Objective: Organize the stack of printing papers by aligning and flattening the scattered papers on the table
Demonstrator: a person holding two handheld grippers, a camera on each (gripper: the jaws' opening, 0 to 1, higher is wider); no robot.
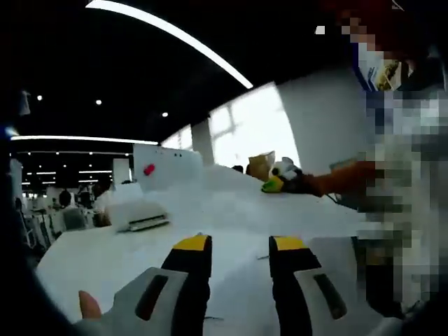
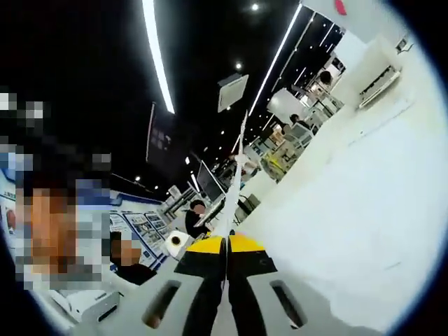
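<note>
My left gripper [image 1: 240, 243] hangs open over the white table [image 1: 98, 259], its yellow-tipped jaws wide apart with nothing between them. Beyond it a white sheet of paper [image 1: 245, 203] is lifted off the table. The right gripper [image 1: 276, 183] comes in from the right and holds the sheet's far edge. In the right gripper view my right gripper [image 2: 226, 243] is shut on that paper [image 2: 234, 189], seen edge-on as a thin white line rising from between the jaws. The table [image 2: 350, 210] spreads to the right.
A white printer-like box [image 1: 140, 213] sits at the table's far left, also seen as a printer [image 2: 378, 84] in the right gripper view. A white board [image 1: 168, 164] stands behind it. A person [image 1: 399, 161] stands close on the right. Desks and seated people [image 2: 196, 217] lie beyond.
</note>
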